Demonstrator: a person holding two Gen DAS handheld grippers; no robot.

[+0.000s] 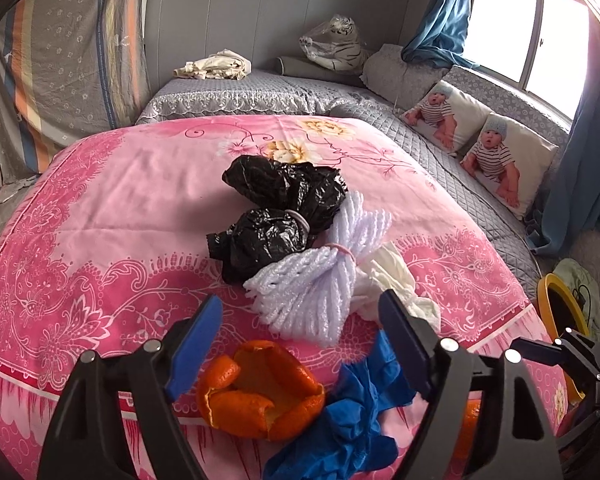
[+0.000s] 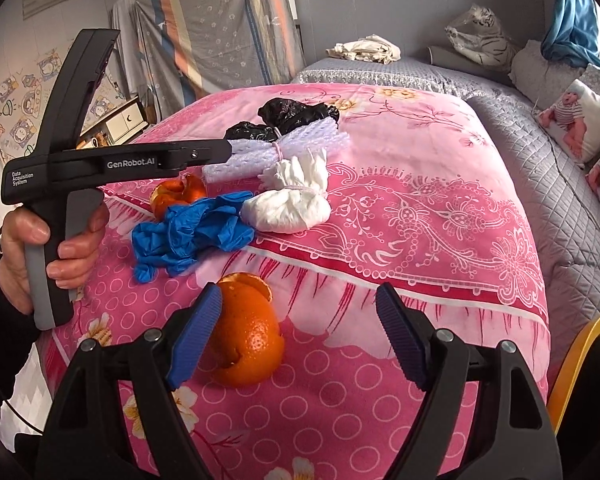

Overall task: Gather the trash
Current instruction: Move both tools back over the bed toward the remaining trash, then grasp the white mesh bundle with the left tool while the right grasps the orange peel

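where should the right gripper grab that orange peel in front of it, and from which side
Grip the orange peel across its rounded lower body, coming down from above and slightly right. It stands like a hollow cup with a torn open rim on top. The open right gripper already has one pad beside it, so shift left to straddle it.

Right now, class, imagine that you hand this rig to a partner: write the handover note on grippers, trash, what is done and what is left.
Left gripper: open, empty, over the orange peel cup and blue gloves.
Right gripper: open, empty; second orange peel at its left finger.
On the pink quilt: black bags, white foam net, white tissue bundle.
Yellow bin to the right of the bed.
Done: nothing picked up.
Left: all of it.
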